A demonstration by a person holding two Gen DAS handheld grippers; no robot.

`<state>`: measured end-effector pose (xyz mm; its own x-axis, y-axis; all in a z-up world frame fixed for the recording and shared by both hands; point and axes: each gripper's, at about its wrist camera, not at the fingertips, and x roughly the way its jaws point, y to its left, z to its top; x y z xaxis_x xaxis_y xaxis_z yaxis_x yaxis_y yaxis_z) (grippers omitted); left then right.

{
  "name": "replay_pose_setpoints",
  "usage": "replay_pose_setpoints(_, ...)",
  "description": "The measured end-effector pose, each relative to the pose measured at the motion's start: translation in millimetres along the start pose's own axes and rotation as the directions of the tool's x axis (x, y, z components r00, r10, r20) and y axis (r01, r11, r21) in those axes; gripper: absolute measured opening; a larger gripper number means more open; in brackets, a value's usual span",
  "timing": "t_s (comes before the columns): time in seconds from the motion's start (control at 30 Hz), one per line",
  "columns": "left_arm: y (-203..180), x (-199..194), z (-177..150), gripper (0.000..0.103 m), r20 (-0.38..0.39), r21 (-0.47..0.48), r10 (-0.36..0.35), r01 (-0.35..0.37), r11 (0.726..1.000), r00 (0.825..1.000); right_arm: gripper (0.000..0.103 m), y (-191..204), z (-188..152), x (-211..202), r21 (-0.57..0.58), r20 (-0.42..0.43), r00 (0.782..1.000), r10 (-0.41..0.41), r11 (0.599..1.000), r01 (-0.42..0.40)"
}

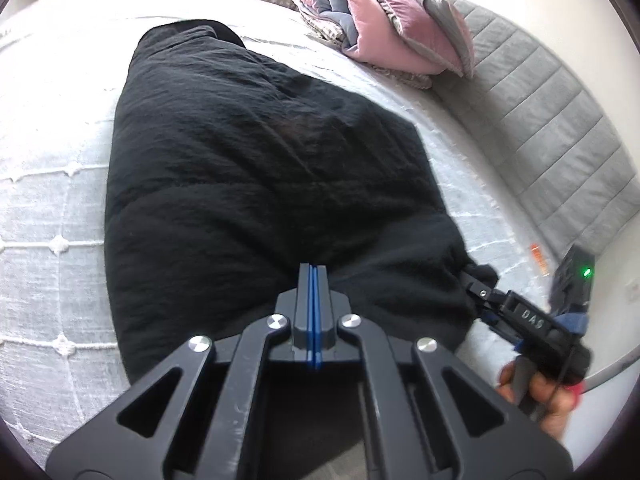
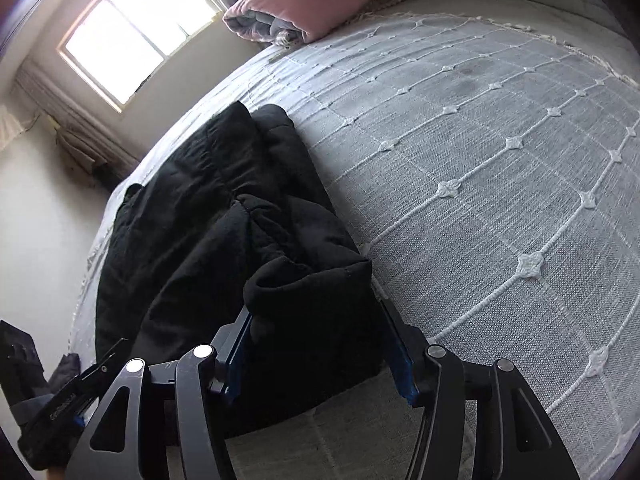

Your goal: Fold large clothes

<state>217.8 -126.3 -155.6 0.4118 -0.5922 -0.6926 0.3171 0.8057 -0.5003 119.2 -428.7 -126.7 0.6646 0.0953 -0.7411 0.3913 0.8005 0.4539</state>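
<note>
Pink-grey quilt (image 1: 384,20) folded at bed's far end; white tufted bedspread (image 2: 500,160); bright window (image 2: 140,28).

Black garment (image 1: 256,184) on a pale grey, white-gridded bedspread (image 2: 480,152); folded pink-and-grey quilt (image 1: 384,20).

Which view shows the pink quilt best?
The left wrist view: the folded pink quilt lies whole and well lit on the bed, beyond the black garment. The right wrist view catches only its lower folds, cut off by the top edge.
</note>
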Motion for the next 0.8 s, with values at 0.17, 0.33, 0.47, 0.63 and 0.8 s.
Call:
replay_pose_setpoints(0.17,5,-36,18,0.027,0.061,0.005,0.020,-0.020,1.000,0.998,0.063,-5,7,-38,0.052,0.118,0.991,0.060,0.996,-0.066)
replay_pose_setpoints(0.33,13,-50,52,0.035,0.110,0.049,0.133,-0.139,0.989,0.985,0.063,-9,13,-65,0.131,0.225,0.967,0.117,0.980,-0.149)
replay_pose_setpoints(0.47,23,-21,94,0.035,0.055,0.062,0.173,-0.176,0.982,0.983,0.063,-1,17,-68,0.134,0.235,0.958,0.162,0.971,-0.197)
replay_pose_setpoints(0.63,22,38,139,0.035,-0.039,0.098,0.282,-0.277,0.956,0.959,0.064,12,18,-63,0.104,0.201,0.972,0.126,0.983,-0.149)
replay_pose_setpoints(0.8,37,74,172,0.035,-0.048,0.104,0.417,-0.410,0.906,0.908,0.064,15,18,-60,0.096,0.193,0.974,0.118,0.986,-0.139)
